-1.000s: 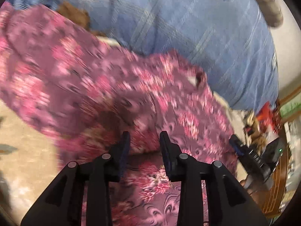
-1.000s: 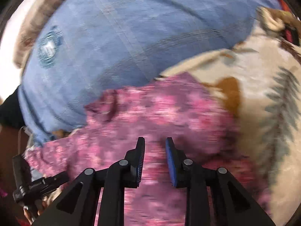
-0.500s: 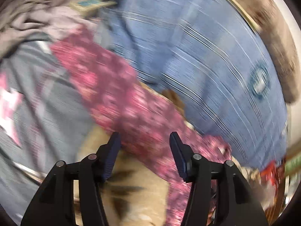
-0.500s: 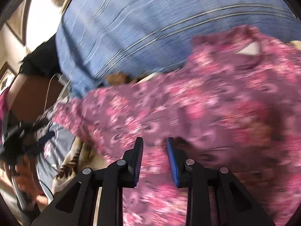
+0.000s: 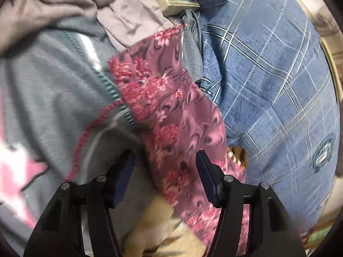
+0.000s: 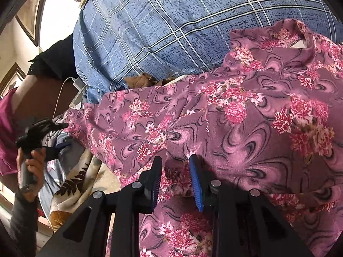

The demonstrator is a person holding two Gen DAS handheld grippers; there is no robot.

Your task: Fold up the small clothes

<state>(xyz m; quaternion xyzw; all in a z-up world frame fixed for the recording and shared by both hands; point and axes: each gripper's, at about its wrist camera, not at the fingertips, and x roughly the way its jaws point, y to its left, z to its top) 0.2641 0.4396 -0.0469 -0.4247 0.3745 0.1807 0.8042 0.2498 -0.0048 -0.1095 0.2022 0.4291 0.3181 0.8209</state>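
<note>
A purple garment with pink flowers (image 6: pixel 246 115) lies spread on the bed, its collar at the upper right. In the left wrist view one sleeve of it (image 5: pixel 171 115) runs from upper left to lower right. My left gripper (image 5: pixel 165 160) is open, its jaws wide apart above that sleeve, holding nothing. My right gripper (image 6: pixel 174 162) is open with a narrow gap, its tips over the garment's body near a fold. The left gripper also shows in the right wrist view (image 6: pixel 40 128), held in a hand at the far left.
A blue checked pillow (image 5: pixel 268 75) lies behind the garment. A grey garment with pink trim (image 5: pixel 53 107) and a heap of pale clothes (image 5: pixel 96 6) lie to the left. A beige leaf-print blanket (image 6: pixel 72 182) covers the bed. A white charger with cable (image 6: pixel 75 83) is at the left.
My left gripper has swung left from the garment's body to the sleeve end and opened wider. My right gripper has moved lower over the garment's body, with the collar now at the upper right.
</note>
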